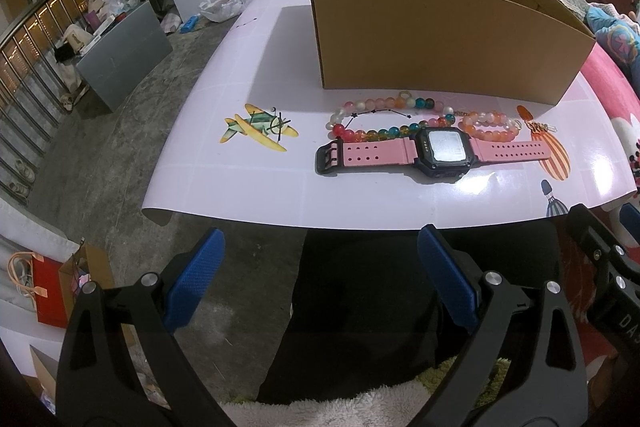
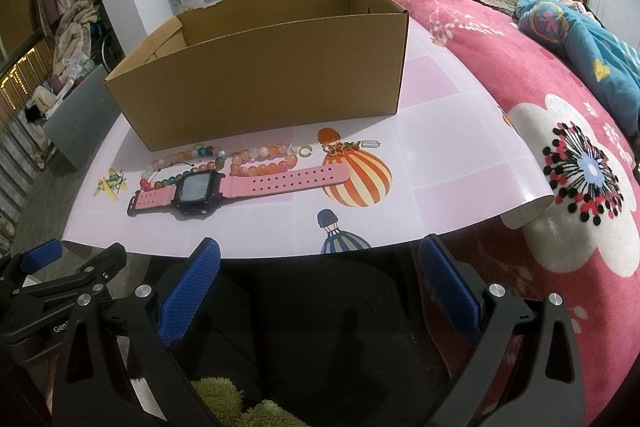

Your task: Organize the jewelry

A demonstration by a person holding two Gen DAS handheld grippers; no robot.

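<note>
Nothing is put away yet. The box looks empty. The watch, the bead bracelets and a small ring all lie on the tabletop just before it. Both tongs, left and right, are spread wide, holding nothing.

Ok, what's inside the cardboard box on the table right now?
The cardboard box is open-topped, and only bare inner walls show, with nothing visible inside. Its front wall hides the floor, so I can't confirm it's empty. The watch and bead bracelets lie outside, in front.
</note>
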